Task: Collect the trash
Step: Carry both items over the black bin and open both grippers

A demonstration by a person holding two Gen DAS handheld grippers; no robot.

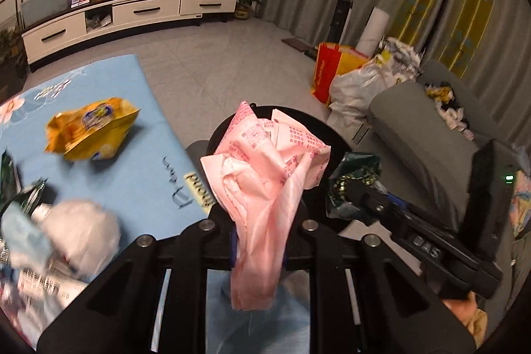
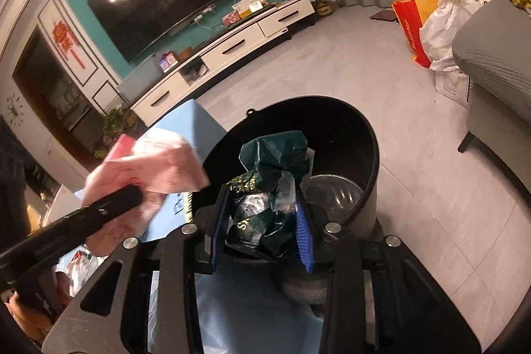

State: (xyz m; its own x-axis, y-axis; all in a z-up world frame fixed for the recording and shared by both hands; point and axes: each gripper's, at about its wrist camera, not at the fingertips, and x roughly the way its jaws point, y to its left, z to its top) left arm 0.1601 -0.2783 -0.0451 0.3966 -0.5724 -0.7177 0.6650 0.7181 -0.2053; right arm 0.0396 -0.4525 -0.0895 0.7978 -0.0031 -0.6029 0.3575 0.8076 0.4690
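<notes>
Over the black bin, your right tool grips a green wrapper; your left tool pinches a pink wrapper.

A left gripper pinches a crumpled pink wrapper above a black bin. Beside it, a blue mat holds a yellow snack bag and white crumpled paper.
</notes>
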